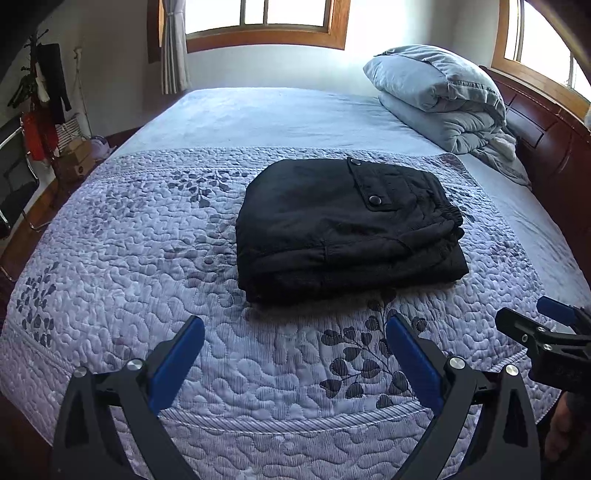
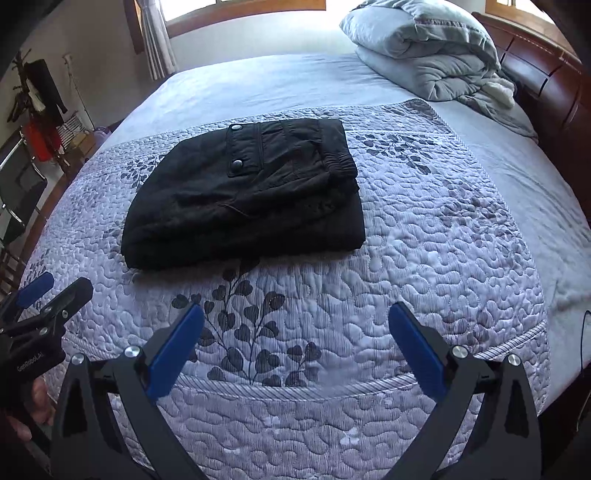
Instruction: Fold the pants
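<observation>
A pair of black fabric pants, folded into a compact stack with a snap-buttoned pocket flap on top, is seen lying on a lavender quilted bedspread with dark leaf prints, near the middle of the bed. Nothing is seen between the pants and either gripper; only bare quilt lies there. The left gripper, black-framed with blue pads, is held spread wide above the quilt, short of the stack and touching nothing. The right gripper is likewise held wide apart and empty, just beside the left. Beyond the pants, a plain pale blue sheet is noted, and on it, toward the dark wooden headboard, a folded grey comforter is piled. Wood-framed windows with a grey curtain are recorded behind. In the left wrist view, the right gripper's tip is caught at the right edge. In the right wrist view, the left gripper's side is caught at the left edge, with part of the hand below it. A coat rack with dark and red garments is seen at far left.
</observation>
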